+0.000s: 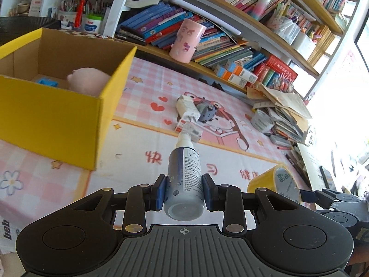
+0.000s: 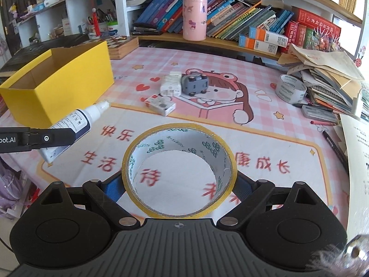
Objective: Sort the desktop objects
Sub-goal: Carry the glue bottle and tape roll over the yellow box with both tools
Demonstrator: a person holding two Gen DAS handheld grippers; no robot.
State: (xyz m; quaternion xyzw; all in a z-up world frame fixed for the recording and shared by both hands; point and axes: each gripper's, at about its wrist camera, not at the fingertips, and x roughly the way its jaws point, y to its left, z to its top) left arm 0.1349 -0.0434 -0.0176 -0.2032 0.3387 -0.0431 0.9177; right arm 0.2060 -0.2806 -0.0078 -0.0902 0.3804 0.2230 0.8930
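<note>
My left gripper (image 1: pixel 184 191) is shut on a blue-and-white spray bottle (image 1: pixel 184 175), nozzle pointing away, held above the pink tablecloth. The bottle (image 2: pixel 76 124) and left gripper arm (image 2: pixel 37 138) also show at the left of the right wrist view. My right gripper (image 2: pixel 180 184) is shut on a wide yellow tape roll (image 2: pixel 180 170), its blue pads pressed on both sides; the roll (image 1: pixel 276 184) appears at lower right in the left wrist view. The yellow cardboard box (image 1: pixel 57 120) stands left, holding a pink plush (image 1: pixel 90 80) and a blue item (image 1: pixel 47 83).
A grey toy car (image 2: pixel 194 84), a white charger (image 2: pixel 170 84) and a small white box (image 2: pixel 160 105) lie mid-table. A white tape roll (image 2: pixel 291 88), pens and stacked papers (image 2: pixel 322 73) crowd the right edge. A pink cup (image 2: pixel 194 18) and books fill the shelf behind.
</note>
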